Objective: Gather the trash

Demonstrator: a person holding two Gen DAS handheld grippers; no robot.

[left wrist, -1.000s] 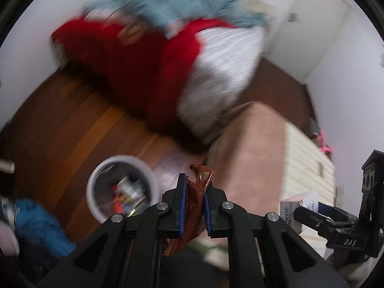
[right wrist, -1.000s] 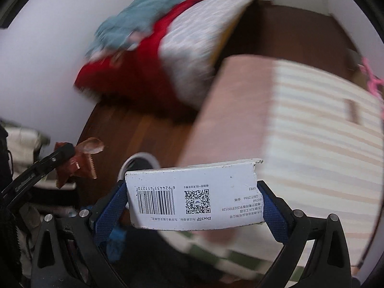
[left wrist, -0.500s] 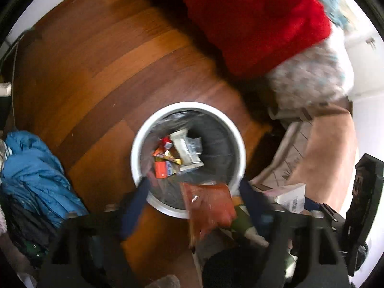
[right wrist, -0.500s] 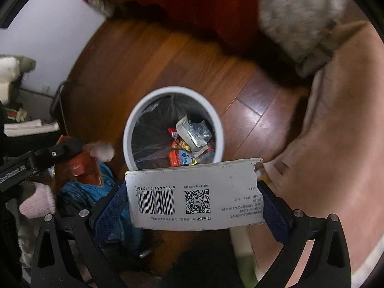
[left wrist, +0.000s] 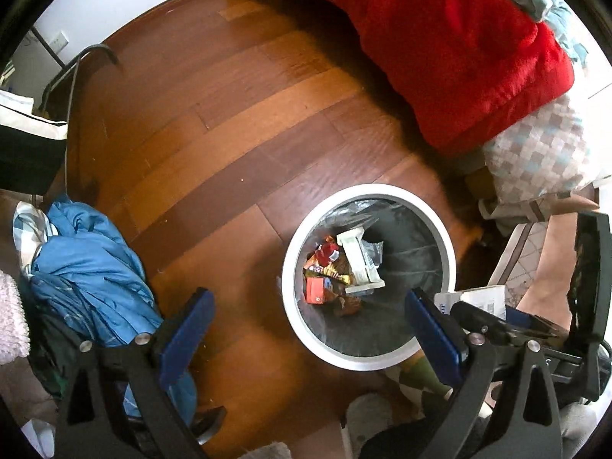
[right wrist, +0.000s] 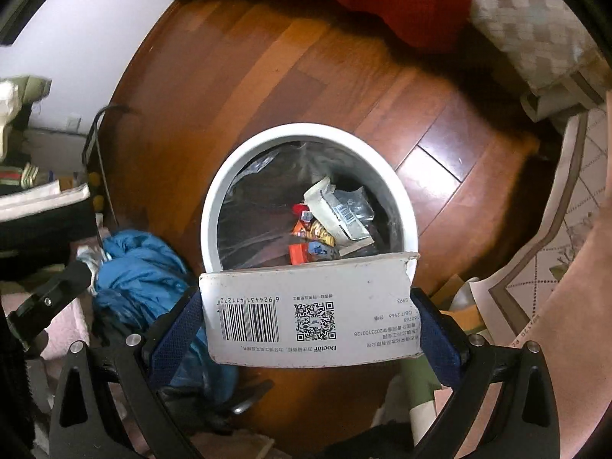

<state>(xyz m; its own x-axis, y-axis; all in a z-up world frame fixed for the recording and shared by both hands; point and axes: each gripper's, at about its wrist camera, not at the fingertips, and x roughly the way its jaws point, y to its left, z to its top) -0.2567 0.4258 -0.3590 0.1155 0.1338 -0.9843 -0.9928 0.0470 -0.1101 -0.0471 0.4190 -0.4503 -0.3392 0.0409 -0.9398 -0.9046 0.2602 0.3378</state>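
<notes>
With the left gripper opening and empty over the bin, the right gripper clamps the white box at the bin's near rim, so releasing here risks it glancing onto the floor.

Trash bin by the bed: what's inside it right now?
The white trash bin has a dark liner holding a small pile: a pale torn packet, an orange carton and crumpled snack wrappers. Anything beneath that pile is covered.
</notes>
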